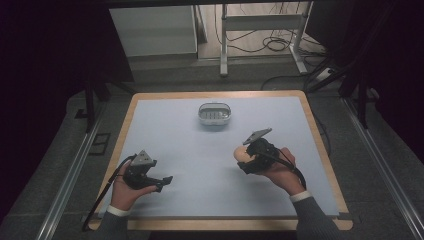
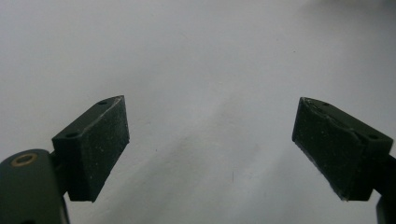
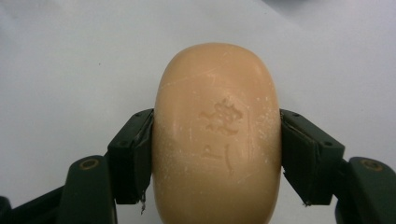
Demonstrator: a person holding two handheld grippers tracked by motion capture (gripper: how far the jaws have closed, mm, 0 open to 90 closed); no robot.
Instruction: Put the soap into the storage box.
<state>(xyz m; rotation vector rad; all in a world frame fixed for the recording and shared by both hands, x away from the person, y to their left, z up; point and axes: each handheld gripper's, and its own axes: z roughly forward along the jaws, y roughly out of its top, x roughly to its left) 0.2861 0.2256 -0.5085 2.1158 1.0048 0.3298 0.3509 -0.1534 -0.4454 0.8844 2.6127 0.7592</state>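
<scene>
High view: pale blue table (image 1: 170, 125) with a wooden rim. Right gripper (image 1: 244, 156) held in the right hand (image 1: 281, 172) at the near right, jaws pointing left and clamped on a tan bar of soap (image 1: 241, 154), lifted just clear of the surface. Left gripper (image 1: 162, 183) at the near left in the left hand (image 1: 127, 192), low over the table, jaws pointing right, well apart from the soap. Small white soap dish (image 1: 214, 113) with a slotted floor at the far centre, well apart from both grippers. Metal frame and loose cables on the floor beyond the table.

Left gripper view: two black pads (image 2: 95, 149) spread wide, nothing between them, plain table beneath.

Right gripper view: soap (image 3: 217, 135) pinched by its long sides between both black pads (image 3: 133, 154), each pressed flat against it, rounded end pointing away. Stamped mark on the top face, two or three embossed characters, too worn and shallow to read. Fine white scuffs across the surface.
</scene>
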